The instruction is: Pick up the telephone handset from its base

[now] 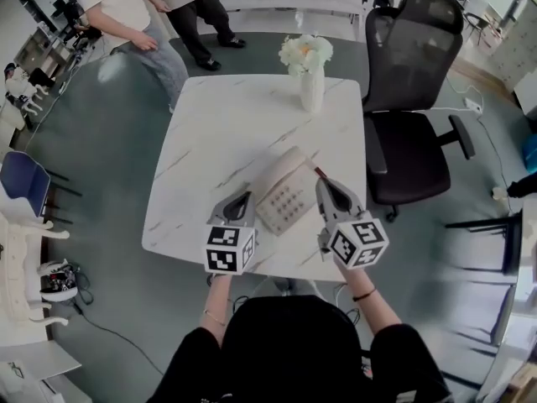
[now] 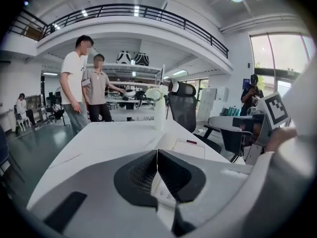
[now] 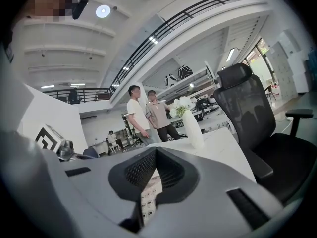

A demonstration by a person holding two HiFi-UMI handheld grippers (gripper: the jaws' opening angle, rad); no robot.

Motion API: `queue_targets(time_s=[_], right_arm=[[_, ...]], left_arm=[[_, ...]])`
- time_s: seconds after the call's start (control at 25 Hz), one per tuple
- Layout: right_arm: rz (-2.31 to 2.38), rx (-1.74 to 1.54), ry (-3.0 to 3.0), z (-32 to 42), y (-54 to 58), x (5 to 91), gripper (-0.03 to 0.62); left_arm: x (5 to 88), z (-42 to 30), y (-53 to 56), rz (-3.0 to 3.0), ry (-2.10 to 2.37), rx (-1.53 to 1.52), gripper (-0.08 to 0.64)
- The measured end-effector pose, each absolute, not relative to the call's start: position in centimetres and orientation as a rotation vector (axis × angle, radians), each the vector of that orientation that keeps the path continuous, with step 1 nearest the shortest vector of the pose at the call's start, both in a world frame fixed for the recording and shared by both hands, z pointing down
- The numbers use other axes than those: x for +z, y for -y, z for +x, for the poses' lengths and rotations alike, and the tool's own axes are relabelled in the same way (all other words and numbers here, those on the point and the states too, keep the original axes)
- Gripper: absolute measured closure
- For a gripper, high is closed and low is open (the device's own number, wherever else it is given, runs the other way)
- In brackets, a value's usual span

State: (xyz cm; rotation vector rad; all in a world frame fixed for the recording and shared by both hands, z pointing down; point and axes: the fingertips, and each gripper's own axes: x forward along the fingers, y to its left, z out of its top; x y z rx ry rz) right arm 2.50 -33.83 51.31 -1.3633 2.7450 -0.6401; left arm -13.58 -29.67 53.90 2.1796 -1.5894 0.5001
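Note:
A cream telephone (image 1: 285, 196) lies slantwise on the white marble table (image 1: 218, 133), near its front edge. The keypad faces up and the handset (image 1: 284, 166) rests along the base's far left side. My left gripper (image 1: 246, 196) is just left of the phone, jaws shut and empty. My right gripper (image 1: 321, 183) is just right of it, its tips also together with nothing held. In the left gripper view the phone (image 2: 189, 148) shows beyond the shut left gripper (image 2: 157, 152). In the right gripper view the phone's keypad (image 3: 148, 195) shows under the right gripper (image 3: 155, 150).
A white vase of flowers (image 1: 311, 78) stands at the table's far side. A black office chair (image 1: 411, 99) is close to the table's right edge. Two people (image 1: 143, 15) stand beyond the far left corner. A blue chair (image 1: 21, 183) is at the left.

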Motion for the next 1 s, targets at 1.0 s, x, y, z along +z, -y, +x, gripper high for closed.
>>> queue_targets(time_s=[1.0], right_arm=[[-1.532, -0.713, -2.683, 4.9, 36.2, 54.7, 0.6]], left_arm=[[62.1, -9.6, 36.7, 2.292, 1.207, 0.805, 0.319]])
